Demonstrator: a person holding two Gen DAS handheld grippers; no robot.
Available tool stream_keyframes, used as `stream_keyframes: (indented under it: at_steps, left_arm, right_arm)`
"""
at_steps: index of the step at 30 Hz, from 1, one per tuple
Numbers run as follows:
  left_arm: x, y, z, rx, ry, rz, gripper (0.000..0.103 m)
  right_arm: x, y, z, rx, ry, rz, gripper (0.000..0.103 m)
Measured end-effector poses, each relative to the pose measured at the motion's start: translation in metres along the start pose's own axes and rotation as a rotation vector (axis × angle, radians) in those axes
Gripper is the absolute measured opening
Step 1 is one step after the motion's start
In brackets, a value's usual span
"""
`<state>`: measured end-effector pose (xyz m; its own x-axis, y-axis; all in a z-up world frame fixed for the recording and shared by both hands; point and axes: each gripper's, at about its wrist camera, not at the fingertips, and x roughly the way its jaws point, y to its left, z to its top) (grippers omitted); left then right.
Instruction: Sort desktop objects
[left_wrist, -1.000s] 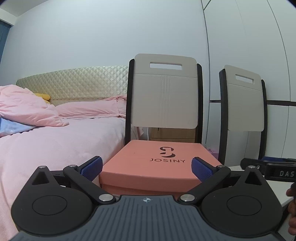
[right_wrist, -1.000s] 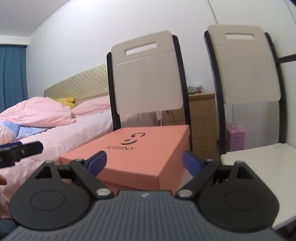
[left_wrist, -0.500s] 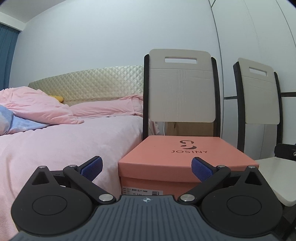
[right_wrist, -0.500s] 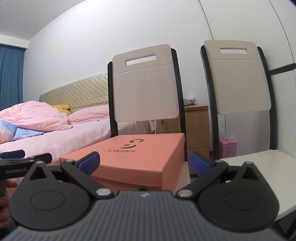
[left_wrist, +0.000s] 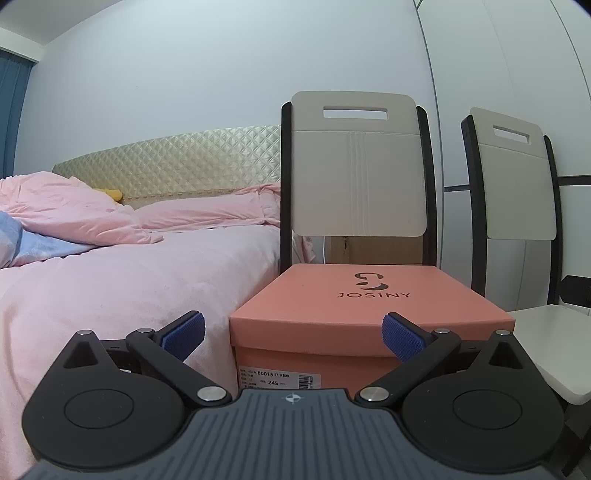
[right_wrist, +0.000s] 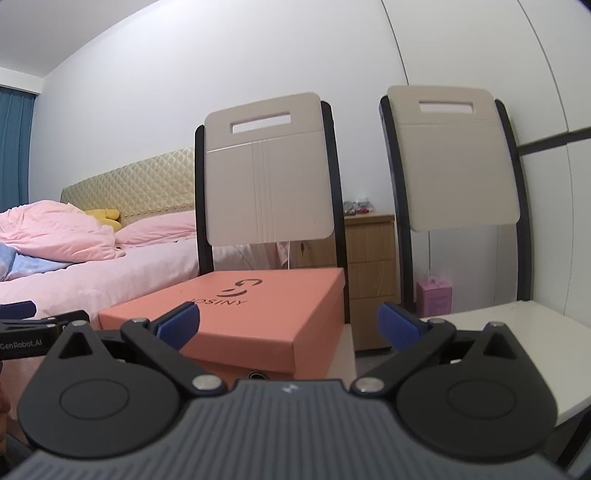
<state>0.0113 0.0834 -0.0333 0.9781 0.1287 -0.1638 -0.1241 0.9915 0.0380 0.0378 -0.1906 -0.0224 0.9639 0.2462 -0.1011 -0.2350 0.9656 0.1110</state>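
Note:
A salmon-pink JOSINY shoebox (left_wrist: 369, 306) with its lid on stands on the seat of a beige chair (left_wrist: 356, 166). My left gripper (left_wrist: 293, 334) is open and empty, level with the box's near end and short of it. My right gripper (right_wrist: 288, 326) is open and empty, facing the same box (right_wrist: 251, 314) from its right front corner. The left gripper's body (right_wrist: 33, 332) shows at the left edge of the right wrist view. No other desktop objects show.
A bed with pink bedding (left_wrist: 110, 280) lies left of the box. A second beige chair (right_wrist: 454, 162) with a white seat (right_wrist: 509, 339) stands to the right. A wooden nightstand (right_wrist: 369, 266) and a small pink box (right_wrist: 434, 297) sit behind, against the white wall.
Both grippers have drawn back and lowered from the shoebox, so its front label now shows. The left view has shifted left. Both stay open.

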Motion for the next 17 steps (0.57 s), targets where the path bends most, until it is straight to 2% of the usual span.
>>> stream_keyframes:
  at_steps: [17]
  left_arm:
    - [0.0011,-0.0051,0.0002,0.005,0.006,0.010,0.103]
  right_arm:
    - [0.0029,0.0004,-0.0005,-0.009,0.017,-0.018,0.103]
